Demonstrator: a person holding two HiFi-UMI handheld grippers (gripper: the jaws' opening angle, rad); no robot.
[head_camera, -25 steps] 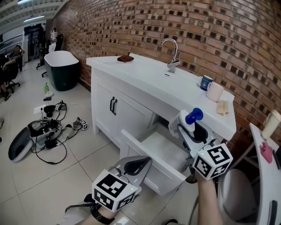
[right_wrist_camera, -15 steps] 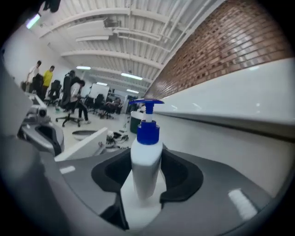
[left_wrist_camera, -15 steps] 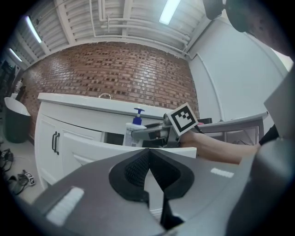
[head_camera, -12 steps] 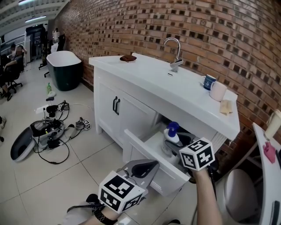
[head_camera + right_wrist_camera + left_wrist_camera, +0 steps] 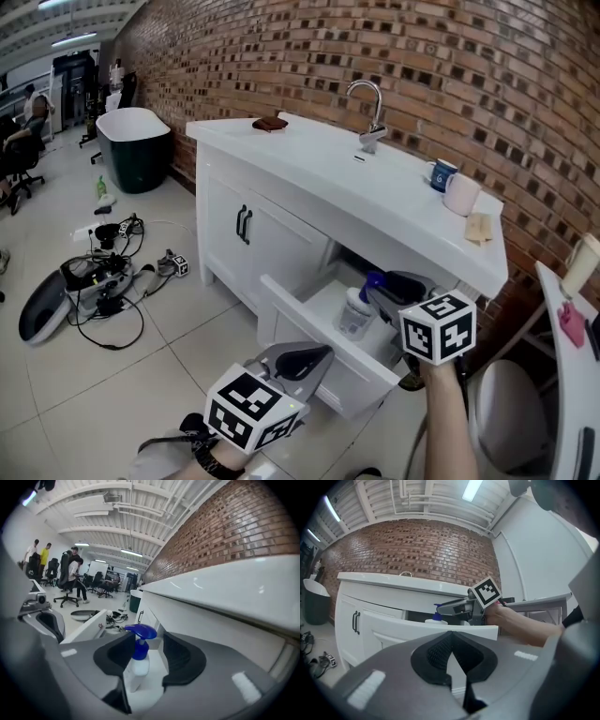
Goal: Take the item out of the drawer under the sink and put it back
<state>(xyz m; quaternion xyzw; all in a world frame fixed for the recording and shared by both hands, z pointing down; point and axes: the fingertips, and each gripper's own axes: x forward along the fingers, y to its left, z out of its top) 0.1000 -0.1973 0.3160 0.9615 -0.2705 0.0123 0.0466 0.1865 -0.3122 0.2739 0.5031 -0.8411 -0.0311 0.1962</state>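
Observation:
A white pump bottle with a blue top stands upright in the open drawer under the sink. My right gripper reaches into the drawer from the right. In the right gripper view the bottle stands between the jaws of the right gripper. It is close to the left pad, with a gap to the right pad, and the jaws are closing. My left gripper hangs shut and empty in front of the drawer. In the left gripper view the pads of the left gripper meet, and the bottle's blue top shows above the drawer front.
The white counter carries a faucet, a blue mug and a white cup. Cabinet doors with black handles stand left of the drawer. Cables and gear lie on the floor. A white toilet sits to the right.
My right gripper has brought the bottle down from above the drawer into it, where it now stands on the drawer floor. The left gripper has hardly moved.

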